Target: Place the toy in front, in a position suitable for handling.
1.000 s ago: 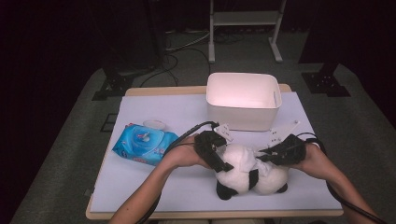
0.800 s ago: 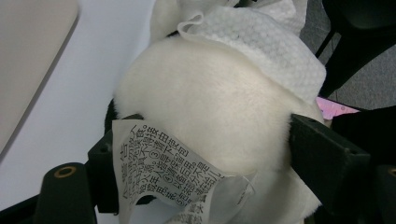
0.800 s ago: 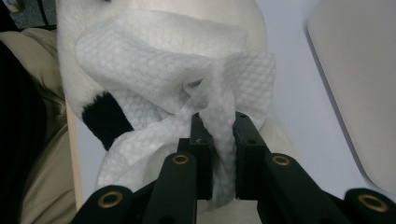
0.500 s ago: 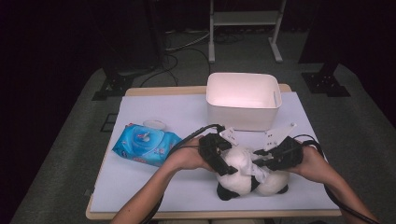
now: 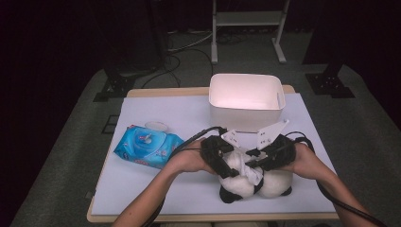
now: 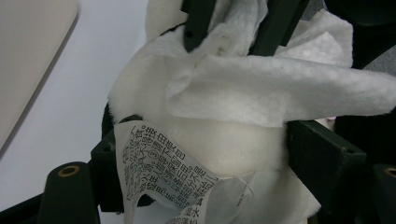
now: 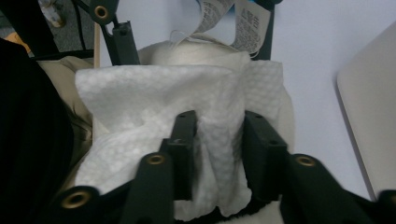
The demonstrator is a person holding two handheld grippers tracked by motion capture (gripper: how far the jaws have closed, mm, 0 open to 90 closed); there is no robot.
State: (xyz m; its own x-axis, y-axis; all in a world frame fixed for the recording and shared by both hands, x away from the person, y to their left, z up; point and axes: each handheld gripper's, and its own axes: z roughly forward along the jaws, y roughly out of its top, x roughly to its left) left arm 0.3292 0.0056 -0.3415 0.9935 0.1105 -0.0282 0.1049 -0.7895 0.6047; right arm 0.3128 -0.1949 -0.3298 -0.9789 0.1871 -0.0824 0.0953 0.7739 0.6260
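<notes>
A black and white plush panda (image 5: 274, 184) lies near the table's front edge. My left gripper (image 5: 227, 165) is shut on its white body (image 6: 224, 144), one jaw on each side, with the printed tag (image 6: 159, 172) hanging in front. My right gripper (image 5: 253, 163) holds a white wipe (image 7: 149, 98) draped over the panda. A fold of the wipe fills the gap in the right gripper (image 7: 219, 130), whose jaws have just been closing on it. In the left gripper view the wipe (image 6: 280, 88) spreads above the left gripper (image 6: 210, 154).
A white bin (image 5: 246, 111) stands behind the hands at the middle back. A blue pack of wet wipes (image 5: 146, 146) lies to the left, with a small round lid (image 5: 156, 126) beside it. The table edge runs just in front of the panda.
My right hand has moved left and slightly up, bringing the wipe closer to the left gripper over the panda. The left hand has stayed in place.
</notes>
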